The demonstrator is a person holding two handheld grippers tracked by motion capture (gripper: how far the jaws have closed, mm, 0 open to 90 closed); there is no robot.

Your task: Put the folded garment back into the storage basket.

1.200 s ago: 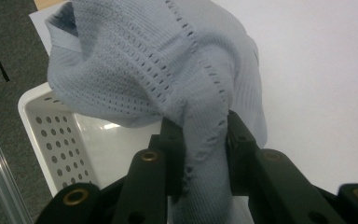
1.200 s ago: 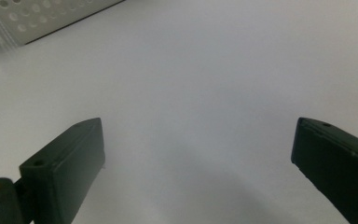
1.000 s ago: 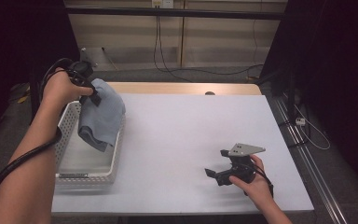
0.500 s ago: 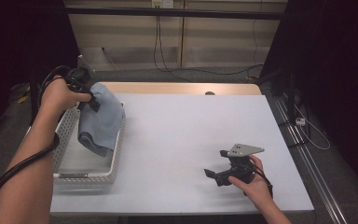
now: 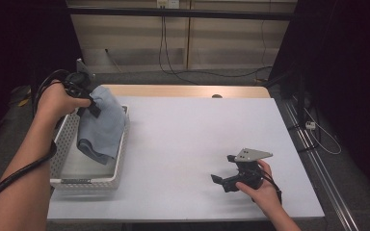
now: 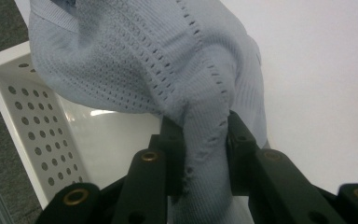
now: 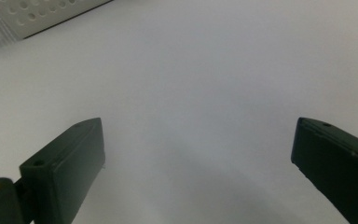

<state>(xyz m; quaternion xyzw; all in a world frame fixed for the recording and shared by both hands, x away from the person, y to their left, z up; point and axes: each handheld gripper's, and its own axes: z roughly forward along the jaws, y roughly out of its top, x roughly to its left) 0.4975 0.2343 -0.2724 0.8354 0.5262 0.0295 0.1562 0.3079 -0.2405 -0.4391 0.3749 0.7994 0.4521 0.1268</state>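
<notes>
Knitted blue cloth [image 6: 177, 70] is pinched in the left gripper [image 6: 205, 154]; lower it fully inside the basket [image 5: 67, 130] beneath before unclamping.

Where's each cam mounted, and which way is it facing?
High view: fixed above the near table edge, looking forward and down; both forearms, left gripper, right gripper.
Left gripper view: rides the left gripper, along jaws shut on the blue cloth over the white basket.
Right gripper view: low over the white table, open jaws.
Shared: the basket appears in all three.
</notes>
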